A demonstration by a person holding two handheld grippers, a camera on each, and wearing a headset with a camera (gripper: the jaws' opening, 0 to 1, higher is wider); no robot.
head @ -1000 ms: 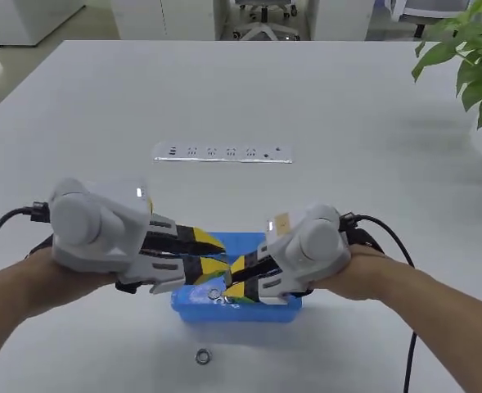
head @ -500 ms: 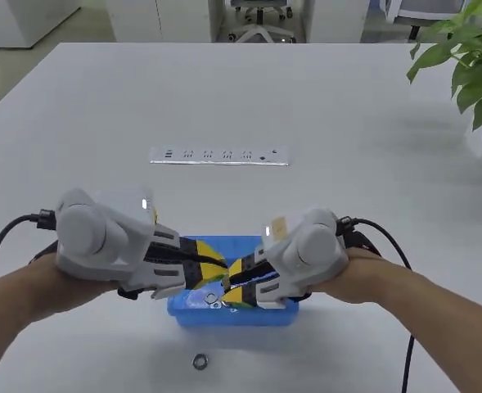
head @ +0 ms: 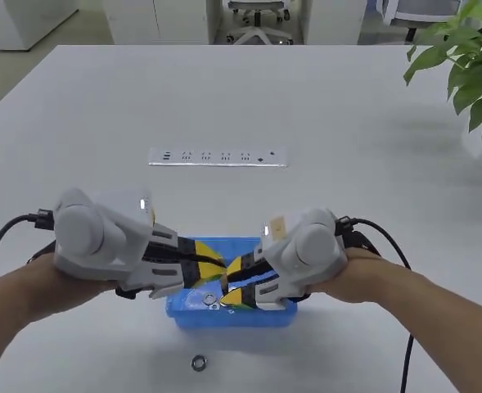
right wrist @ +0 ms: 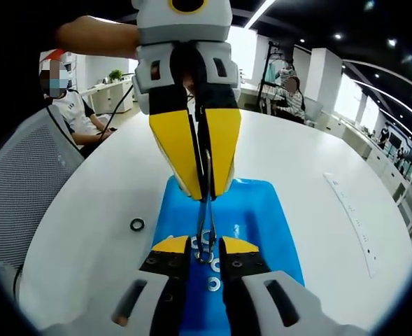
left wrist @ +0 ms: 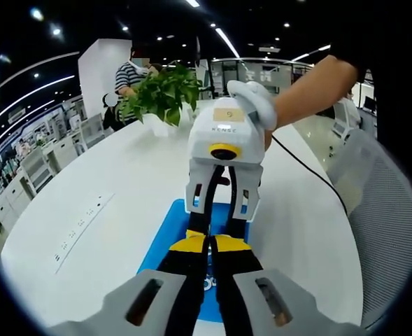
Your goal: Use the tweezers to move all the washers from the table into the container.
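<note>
White table (head: 347, 147) is the biggest thing, with a green plant (head: 461, 49) at its far right corner. Two hands hold the grippers low over it, and they point at each other. The left gripper (left wrist: 210, 241) has its yellow fingers pressed tight together on the top of the thin tweezers (right wrist: 206, 217). The right gripper (right wrist: 206, 245) has its fingers close together, one on each side of the tweezers' tips; I cannot tell if they squeeze them. Under both sits the blue container (right wrist: 261, 210), near the table's front edge. A long power strip (head: 218, 157) lies farther back. A few washers (right wrist: 213, 283) lie inside the container, under the tweezers' tips. One washer (head: 198, 362) is on the table, just in front of the container.
</note>
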